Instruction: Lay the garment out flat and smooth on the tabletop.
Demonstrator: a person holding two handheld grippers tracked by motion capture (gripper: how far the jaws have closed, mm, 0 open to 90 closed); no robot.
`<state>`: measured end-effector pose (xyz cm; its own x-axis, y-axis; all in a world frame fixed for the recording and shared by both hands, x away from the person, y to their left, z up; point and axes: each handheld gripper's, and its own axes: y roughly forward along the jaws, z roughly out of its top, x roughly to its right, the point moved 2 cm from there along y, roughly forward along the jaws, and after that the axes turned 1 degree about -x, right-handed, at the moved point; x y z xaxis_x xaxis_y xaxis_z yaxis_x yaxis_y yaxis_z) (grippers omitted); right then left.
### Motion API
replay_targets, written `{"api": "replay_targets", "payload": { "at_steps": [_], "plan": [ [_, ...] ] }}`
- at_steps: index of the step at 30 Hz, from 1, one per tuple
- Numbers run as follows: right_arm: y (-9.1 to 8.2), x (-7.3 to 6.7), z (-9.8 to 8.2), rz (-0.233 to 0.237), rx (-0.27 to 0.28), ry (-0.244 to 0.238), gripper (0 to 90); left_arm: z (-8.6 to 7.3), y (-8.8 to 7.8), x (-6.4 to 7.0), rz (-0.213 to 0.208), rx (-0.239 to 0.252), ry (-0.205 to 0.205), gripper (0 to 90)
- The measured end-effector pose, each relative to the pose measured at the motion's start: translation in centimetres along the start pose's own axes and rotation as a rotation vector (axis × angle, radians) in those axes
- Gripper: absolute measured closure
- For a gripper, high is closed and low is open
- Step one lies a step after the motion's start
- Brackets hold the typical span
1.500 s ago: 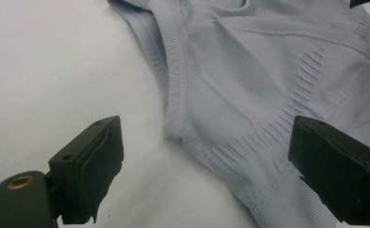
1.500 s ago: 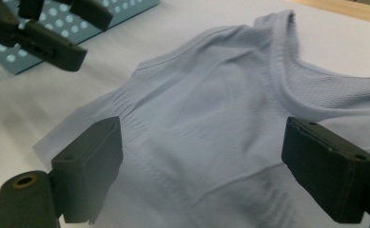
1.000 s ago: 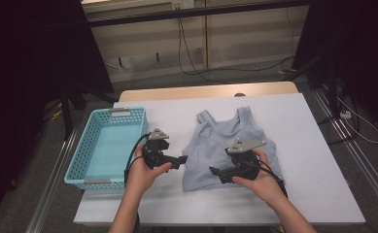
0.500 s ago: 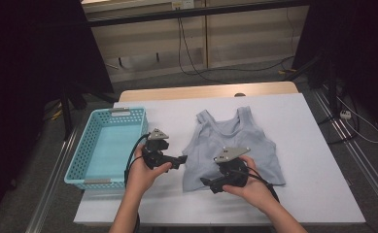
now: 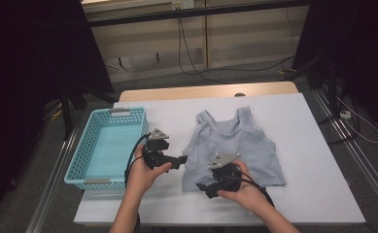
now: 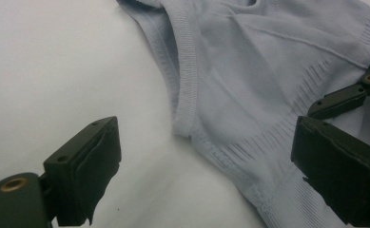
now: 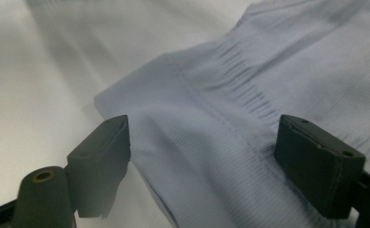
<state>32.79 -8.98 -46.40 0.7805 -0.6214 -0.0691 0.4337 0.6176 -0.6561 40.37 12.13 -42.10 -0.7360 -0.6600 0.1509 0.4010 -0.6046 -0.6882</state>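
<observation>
We work at the white-covered rectangular worktop [image 5: 317, 160], where a pale blue ribbed knit tank top [image 5: 235, 145] lies flat and spread out in the middle, straps toward the far edge and hem toward the near edge. To its left sits a light blue perforated plastic basket [image 5: 79, 160], with nothing in it. We judge the job barely begun: the garment is neither folded nor lifted, and all of the handling is left.

Our right tool [image 5: 207, 187] hangs at the near left corner of the hem; its jaws have just been closing a little, yet they stand wide apart, with the hem corner between them and not pinched. Our left tool [image 5: 180, 160] sits at the garment's left edge, jaws wide open astride the side seam below the armhole, gripping nothing.
</observation>
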Motion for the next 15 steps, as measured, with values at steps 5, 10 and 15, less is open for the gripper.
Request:
{"api": "replay_targets", "payload": {
  "at_steps": [5, 10, 15],
  "plan": [
    [0.0, -0.7, 0.5, 0.025, 0.015, -0.03, 19.8, 0.0, 0.1, 0.0, 0.003, -0.001, -0.001, 9.8],
    [0.3, -1.1, 0.6, 0.042, 0.018, -0.03, 18.5, -0.1, 0.0, -0.1, 0.005, -0.011, -0.001, 9.8],
    [0.4, -1.0, 0.6, 0.051, 0.028, -0.015, 19.2, -0.1, 0.0, -0.3, 0.01, -0.011, 0.004, 9.9]
  ]
}}
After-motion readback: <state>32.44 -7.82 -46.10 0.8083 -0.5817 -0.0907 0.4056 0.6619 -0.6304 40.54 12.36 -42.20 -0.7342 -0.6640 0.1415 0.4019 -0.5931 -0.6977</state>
